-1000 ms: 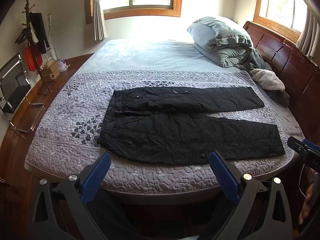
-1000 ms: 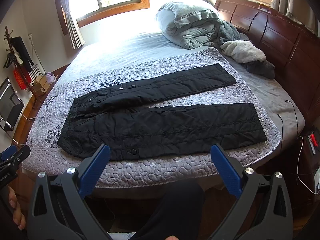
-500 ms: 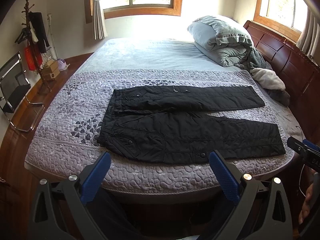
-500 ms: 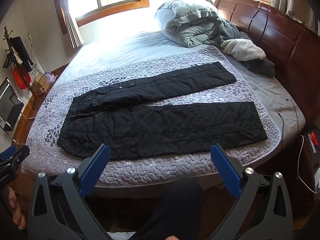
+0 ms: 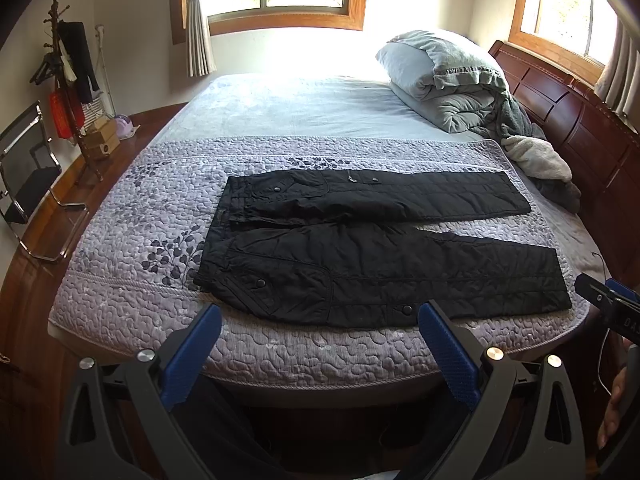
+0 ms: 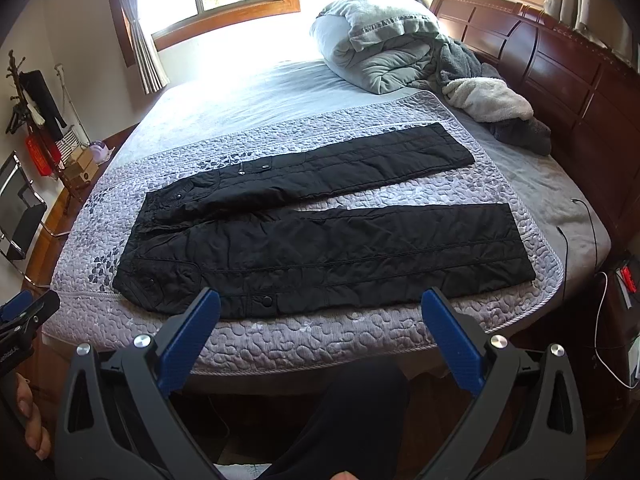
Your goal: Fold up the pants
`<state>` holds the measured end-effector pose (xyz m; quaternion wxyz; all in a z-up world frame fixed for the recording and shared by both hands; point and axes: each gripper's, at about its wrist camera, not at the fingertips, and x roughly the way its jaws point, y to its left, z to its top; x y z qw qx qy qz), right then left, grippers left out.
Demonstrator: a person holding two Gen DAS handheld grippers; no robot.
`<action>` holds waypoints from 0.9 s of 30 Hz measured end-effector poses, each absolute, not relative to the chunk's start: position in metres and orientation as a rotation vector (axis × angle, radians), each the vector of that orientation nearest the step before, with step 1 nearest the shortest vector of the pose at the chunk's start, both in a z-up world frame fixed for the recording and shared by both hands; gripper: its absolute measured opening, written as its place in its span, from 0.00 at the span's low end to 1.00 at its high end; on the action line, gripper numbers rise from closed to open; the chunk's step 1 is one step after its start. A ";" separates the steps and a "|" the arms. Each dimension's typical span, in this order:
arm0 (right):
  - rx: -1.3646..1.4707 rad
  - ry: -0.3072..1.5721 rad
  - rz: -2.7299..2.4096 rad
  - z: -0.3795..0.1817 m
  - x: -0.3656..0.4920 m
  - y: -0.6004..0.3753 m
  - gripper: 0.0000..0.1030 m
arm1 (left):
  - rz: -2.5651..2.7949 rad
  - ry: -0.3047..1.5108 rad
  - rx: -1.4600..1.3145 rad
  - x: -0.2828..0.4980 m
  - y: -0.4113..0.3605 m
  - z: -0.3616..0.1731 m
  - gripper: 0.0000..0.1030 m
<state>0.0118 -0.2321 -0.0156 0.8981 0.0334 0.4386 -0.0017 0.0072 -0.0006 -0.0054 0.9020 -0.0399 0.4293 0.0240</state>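
Note:
Black quilted pants [image 5: 372,264] lie flat on the bed's purple quilt [image 5: 132,240], waist to the left, both legs spread apart and running right. They also show in the right wrist view [image 6: 320,248]. My left gripper [image 5: 320,320] is open and empty, held off the bed's near edge in front of the near leg. My right gripper [image 6: 320,308] is open and empty too, just short of the near leg's lower edge. Each gripper's tip shows at the side of the other's view.
A rolled grey duvet [image 5: 444,76] and a white fleece [image 5: 536,156] lie at the bed's far right by the dark wooden headboard [image 5: 580,128]. A coat stand [image 5: 68,80] and chair [image 5: 24,168] stand left. Cables [image 6: 592,240] hang at the right bedside.
Both grippers have barely shifted; the pants lie as before.

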 end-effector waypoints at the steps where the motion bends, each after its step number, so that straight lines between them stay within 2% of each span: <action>1: 0.070 0.910 -0.004 -0.016 0.012 -0.232 0.98 | 0.049 0.891 -0.085 0.008 0.000 -0.007 0.96; 6: 0.081 0.906 0.012 -0.029 0.023 -0.238 0.98 | -0.036 0.922 -0.173 0.027 0.025 -0.033 0.96; 10: 0.151 0.887 0.051 -0.059 0.043 -0.261 0.98 | -0.140 1.056 -0.389 0.064 0.089 -0.100 0.96; 15: 0.312 1.020 0.107 -0.124 0.080 -0.302 0.98 | -0.201 1.030 -0.784 0.098 0.184 -0.174 0.96; 18: 0.427 1.098 0.103 -0.161 0.090 -0.319 0.98 | -0.054 1.201 -0.846 0.128 0.222 -0.222 0.96; 27: 0.618 1.128 0.098 -0.215 0.092 -0.358 0.97 | 0.043 1.302 -0.944 0.177 0.245 -0.302 0.96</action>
